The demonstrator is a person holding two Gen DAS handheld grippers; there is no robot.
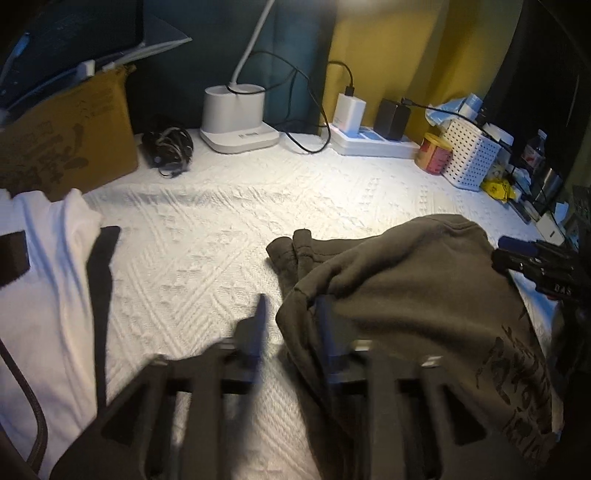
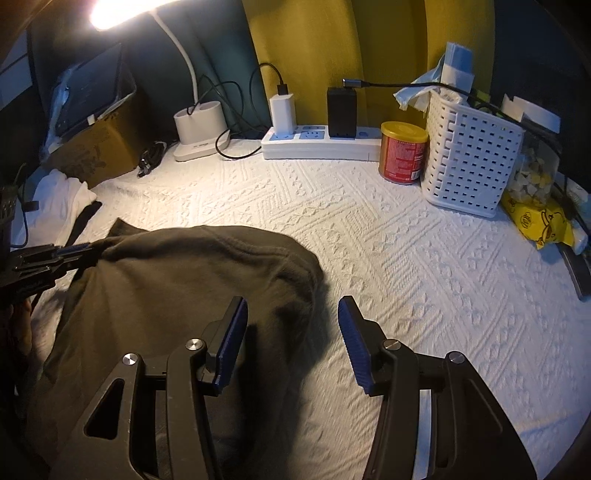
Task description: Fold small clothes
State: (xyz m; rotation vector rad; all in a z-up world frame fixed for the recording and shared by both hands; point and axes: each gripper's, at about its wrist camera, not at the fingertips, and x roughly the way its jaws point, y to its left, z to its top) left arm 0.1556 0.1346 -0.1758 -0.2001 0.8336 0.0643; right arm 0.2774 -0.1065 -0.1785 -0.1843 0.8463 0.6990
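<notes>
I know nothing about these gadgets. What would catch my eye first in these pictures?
Probably the rumpled olive-brown garment lying on the white textured cloth, with the open right tool over its right edge. Next, the glaring desk lamp at the back left, and the white slotted basket at the back right.

A dark olive-brown cotton garment (image 2: 177,295) with darker printed lettering lies rumpled and partly folded on the white textured counter cover; a white cloth garment with a black strip (image 1: 48,280) lies flat – well apart, at the left edge.
</notes>
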